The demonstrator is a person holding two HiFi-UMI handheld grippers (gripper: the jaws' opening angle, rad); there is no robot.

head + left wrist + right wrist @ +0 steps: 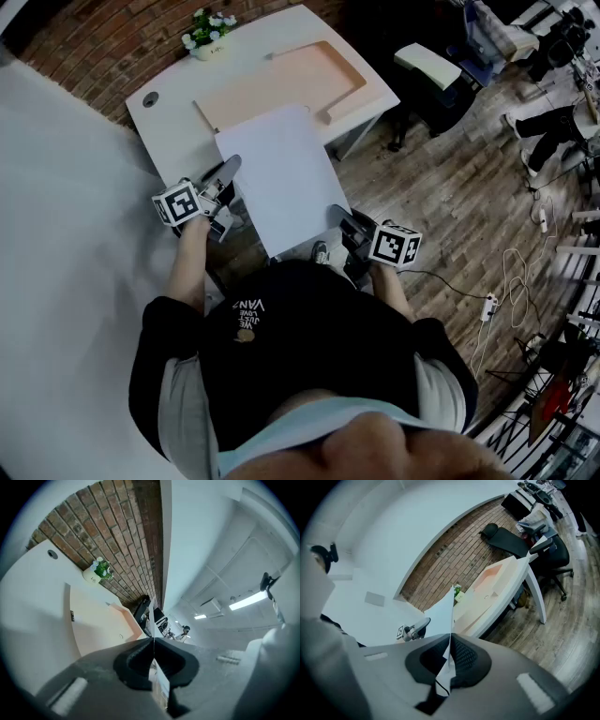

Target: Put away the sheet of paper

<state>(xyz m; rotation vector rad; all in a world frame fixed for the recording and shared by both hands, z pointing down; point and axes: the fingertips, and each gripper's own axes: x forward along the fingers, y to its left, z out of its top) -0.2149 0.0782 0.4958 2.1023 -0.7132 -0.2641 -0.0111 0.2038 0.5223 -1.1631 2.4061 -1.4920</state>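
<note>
Sheet of paper (277, 178) held up over the worktop (169, 141).
Left tool (232, 166) and right tool (336, 214) pinch its sides; it covers part of the peach tray's (349, 94) near rim.

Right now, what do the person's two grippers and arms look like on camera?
The left gripper and the right gripper are both grey, with long tapering jaws lined with black ribbed pads. Each carries a white cube printed with black square markers. The person wears a black top whose sleeves end above the forearms.
</note>
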